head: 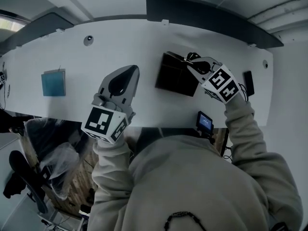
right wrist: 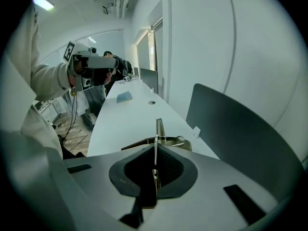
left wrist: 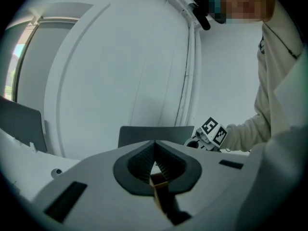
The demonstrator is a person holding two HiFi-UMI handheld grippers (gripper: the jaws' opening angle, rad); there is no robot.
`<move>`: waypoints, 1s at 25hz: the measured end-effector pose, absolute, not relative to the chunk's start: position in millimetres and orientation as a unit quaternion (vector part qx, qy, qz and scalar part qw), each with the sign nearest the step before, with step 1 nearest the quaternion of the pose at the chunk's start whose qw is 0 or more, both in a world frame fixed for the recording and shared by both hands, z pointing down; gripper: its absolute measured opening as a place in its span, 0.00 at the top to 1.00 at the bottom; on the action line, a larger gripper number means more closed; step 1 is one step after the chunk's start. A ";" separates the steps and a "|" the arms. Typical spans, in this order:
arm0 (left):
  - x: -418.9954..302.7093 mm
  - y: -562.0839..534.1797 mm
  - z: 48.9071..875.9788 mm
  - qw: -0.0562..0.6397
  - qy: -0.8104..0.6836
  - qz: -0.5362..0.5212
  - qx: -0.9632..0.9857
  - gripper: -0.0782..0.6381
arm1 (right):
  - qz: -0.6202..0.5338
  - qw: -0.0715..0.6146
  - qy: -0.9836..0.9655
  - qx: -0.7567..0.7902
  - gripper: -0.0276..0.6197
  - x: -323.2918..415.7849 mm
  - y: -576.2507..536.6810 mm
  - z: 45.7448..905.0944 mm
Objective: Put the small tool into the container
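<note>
Long white desk with a curved front edge and a round cable grommet near its rear. Two dark grey partition panels stand along the rear edge, against a plain white wall that carries vertical white conduits. Wood-patterned floor shows below the desk front. Daylight enters through a window; a strip ceiling light is lit.
</note>
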State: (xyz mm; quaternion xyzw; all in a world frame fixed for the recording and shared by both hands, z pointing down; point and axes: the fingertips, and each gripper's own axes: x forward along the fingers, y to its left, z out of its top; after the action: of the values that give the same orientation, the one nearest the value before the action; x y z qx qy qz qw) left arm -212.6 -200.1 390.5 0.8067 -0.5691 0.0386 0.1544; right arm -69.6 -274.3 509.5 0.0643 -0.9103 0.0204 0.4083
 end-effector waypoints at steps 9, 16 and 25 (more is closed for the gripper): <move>-216.9 -196.6 393.9 0.161 -0.573 0.040 0.802 0.89 | 0.017 0.451 -0.891 0.047 0.92 -70.9 -274.8 543.1; -218.5 -196.3 398.5 0.164 -0.573 0.039 0.802 0.89 | 0.049 0.455 -0.888 0.038 0.92 -75.3 -272.9 561.3; -220.6 -194.1 397.7 0.164 -0.573 0.041 0.802 0.89 | 0.041 0.466 -0.884 0.021 0.92 -83.3 -264.3 564.0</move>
State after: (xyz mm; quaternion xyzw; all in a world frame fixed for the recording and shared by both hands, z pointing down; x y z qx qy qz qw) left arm -220.6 -194.1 397.7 0.8019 -0.5731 0.0410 0.1640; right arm -83.3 -264.3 564.0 0.0214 -0.8836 0.0415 0.4658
